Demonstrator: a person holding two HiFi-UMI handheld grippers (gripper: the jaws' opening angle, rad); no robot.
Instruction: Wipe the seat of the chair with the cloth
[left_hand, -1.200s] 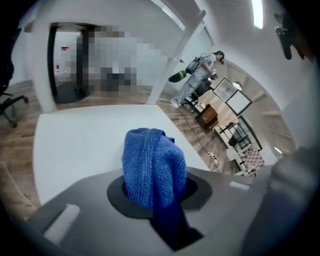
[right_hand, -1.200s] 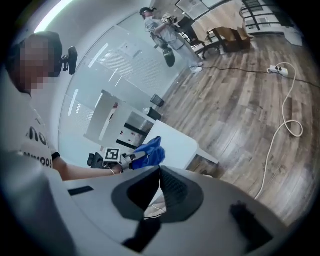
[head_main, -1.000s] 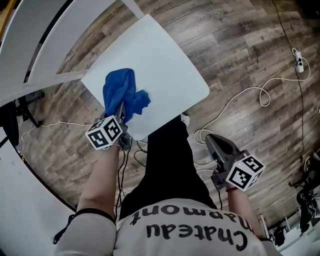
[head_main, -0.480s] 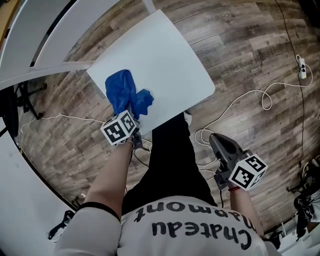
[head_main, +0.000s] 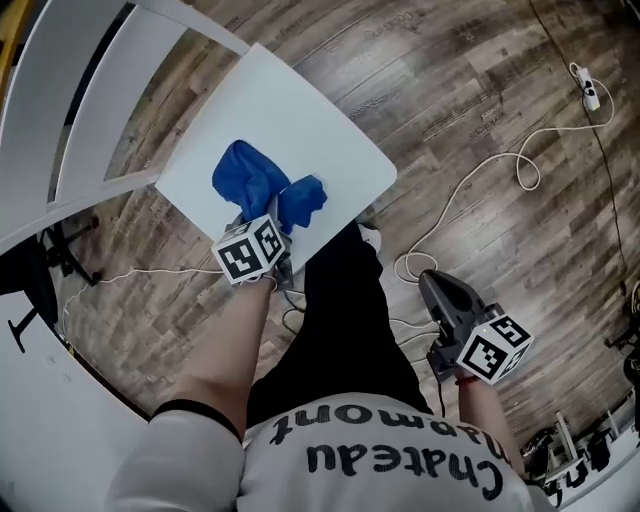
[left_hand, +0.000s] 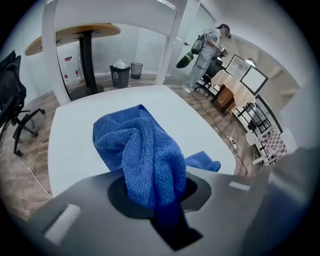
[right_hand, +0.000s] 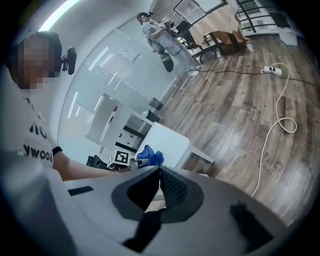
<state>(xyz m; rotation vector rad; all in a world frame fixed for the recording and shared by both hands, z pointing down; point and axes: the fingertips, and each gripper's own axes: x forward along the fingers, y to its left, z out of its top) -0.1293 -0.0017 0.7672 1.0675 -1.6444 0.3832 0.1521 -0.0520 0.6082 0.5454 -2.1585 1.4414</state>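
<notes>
A crumpled blue cloth (head_main: 262, 185) lies on the white chair seat (head_main: 300, 110), near its front edge. My left gripper (head_main: 268, 222) is shut on the cloth's near end; in the left gripper view the blue cloth (left_hand: 145, 150) bunches up out of the jaws over the seat (left_hand: 75, 130). My right gripper (head_main: 432, 282) hangs beside the person's leg, off the chair, jaws shut on nothing. In the right gripper view the chair seat (right_hand: 170, 141) and the cloth (right_hand: 150, 156) show small in the distance.
The chair's white backrest slats (head_main: 90, 90) rise at the upper left. A white cable (head_main: 480, 195) with a power strip (head_main: 587, 90) loops over the wood floor at the right. A black office chair (left_hand: 12, 100), a round table (left_hand: 75, 35) and bins (left_hand: 125, 72) stand beyond.
My left gripper with the cloth has shifted right along the seat's front edge, dragging the cloth with it. The right gripper has stayed where it was.
</notes>
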